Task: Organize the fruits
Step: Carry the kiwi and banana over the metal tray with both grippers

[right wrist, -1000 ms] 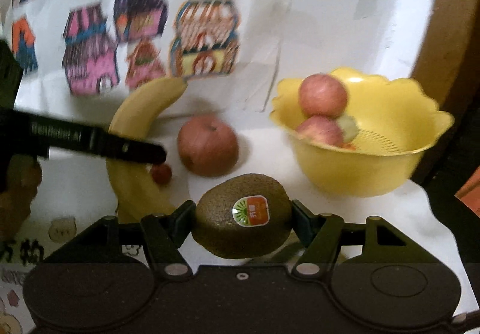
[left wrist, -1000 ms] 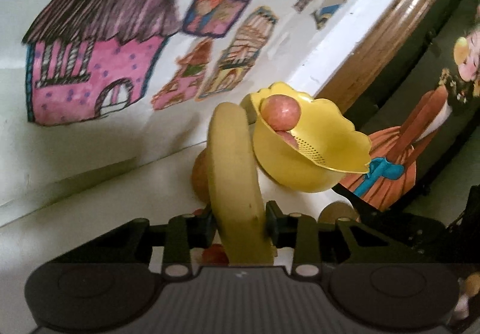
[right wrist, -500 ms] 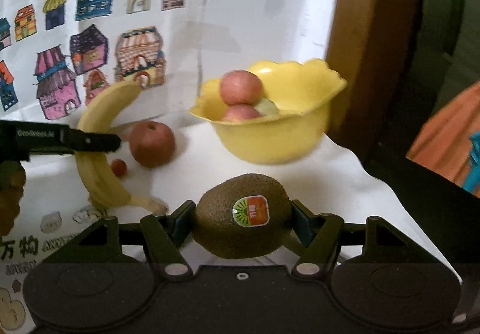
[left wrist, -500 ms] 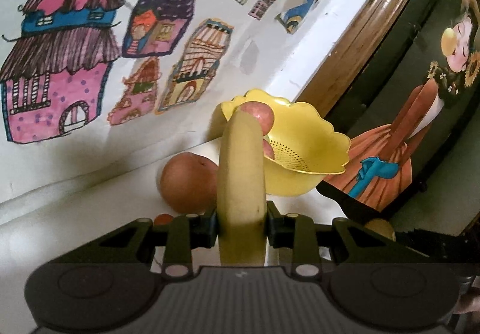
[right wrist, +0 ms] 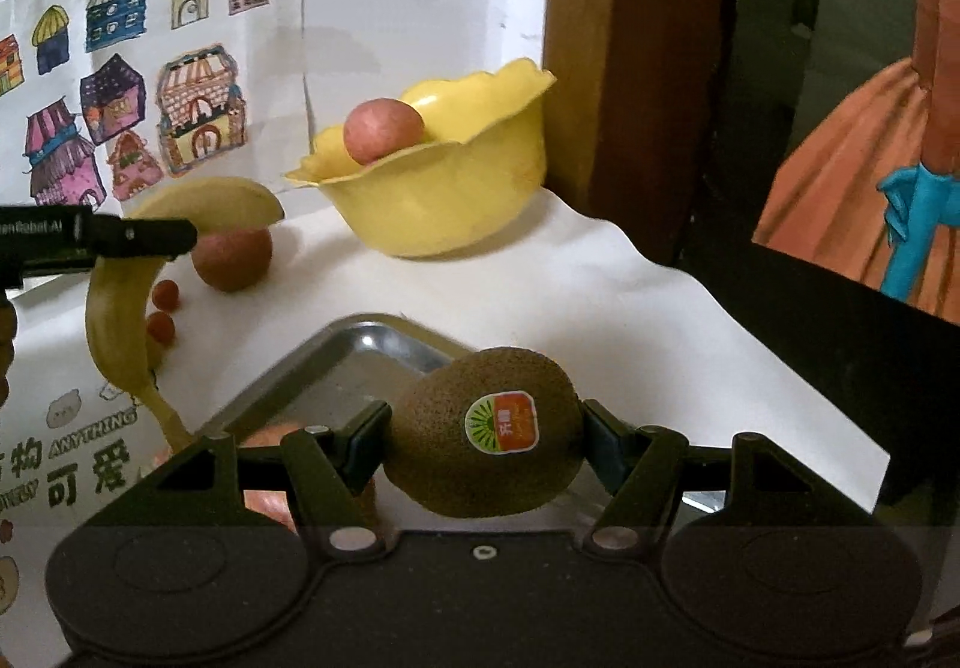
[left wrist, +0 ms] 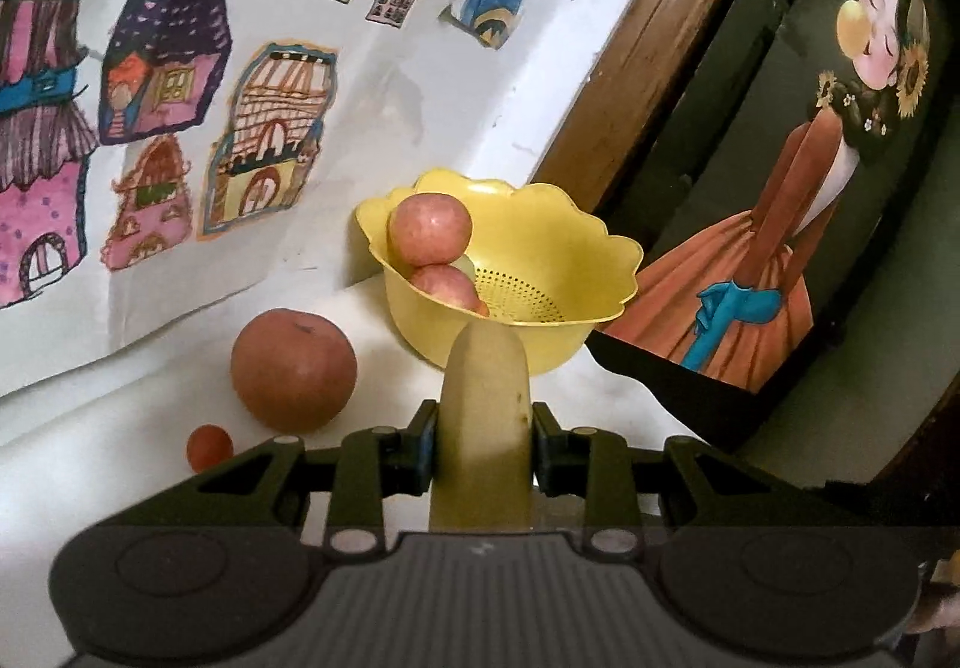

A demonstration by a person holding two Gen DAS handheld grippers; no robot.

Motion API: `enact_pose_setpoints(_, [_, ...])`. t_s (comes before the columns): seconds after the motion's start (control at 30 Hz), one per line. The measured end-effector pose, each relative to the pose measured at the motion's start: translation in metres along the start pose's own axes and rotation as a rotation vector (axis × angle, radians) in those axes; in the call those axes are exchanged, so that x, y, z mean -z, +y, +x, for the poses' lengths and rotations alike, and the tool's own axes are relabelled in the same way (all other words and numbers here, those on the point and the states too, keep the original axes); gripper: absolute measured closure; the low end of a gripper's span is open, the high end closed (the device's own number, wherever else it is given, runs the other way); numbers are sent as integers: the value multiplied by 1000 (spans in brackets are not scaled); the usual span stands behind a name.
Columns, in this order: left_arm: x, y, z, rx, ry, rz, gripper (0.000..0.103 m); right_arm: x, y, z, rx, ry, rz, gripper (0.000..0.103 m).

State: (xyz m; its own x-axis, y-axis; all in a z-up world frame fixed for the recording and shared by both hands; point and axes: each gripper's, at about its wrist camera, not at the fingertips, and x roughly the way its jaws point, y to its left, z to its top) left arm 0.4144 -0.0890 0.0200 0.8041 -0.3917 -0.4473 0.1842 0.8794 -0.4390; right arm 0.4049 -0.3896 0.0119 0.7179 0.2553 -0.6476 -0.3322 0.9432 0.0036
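A white wall [left wrist: 420, 86] carries coloured drawings of houses [left wrist: 264, 128]. Right of the wall stands a brown wooden frame [left wrist: 648, 38]; beyond the frame hangs a dark picture of an orange-dressed figure [left wrist: 798, 224]. Light is dim.

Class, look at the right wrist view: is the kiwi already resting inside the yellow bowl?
No. The kiwi is clamped between the right tongs, well short of the yellow bowl.

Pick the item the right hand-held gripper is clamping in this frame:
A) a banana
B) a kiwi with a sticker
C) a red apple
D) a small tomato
B: the right wrist view shows the right hand-held gripper shut on a brown kiwi with a sticker, above a metal tray; the banana is in the left hand-held gripper.
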Motion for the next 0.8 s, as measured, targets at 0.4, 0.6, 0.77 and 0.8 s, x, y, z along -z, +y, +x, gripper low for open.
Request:
enact_pose_setpoints(0.4, [10,-41,-12,-24,-34,147,69,20,-13,-3,-18,-9,38,34])
enact_pose_setpoints(0.6, [23,-69,-6,-38,-48,267,68,25,-18,-5,-31,-38,64,34])
enact_pose_setpoints(0.77, [31,-85,0,-44,-43,318,67,31,-22,-9,-24,-66,63,34])
enact_pose_setpoints(0.8, [34,-90,0,-49,-44,336,67,32,-24,-10,-22,-70,69,34])
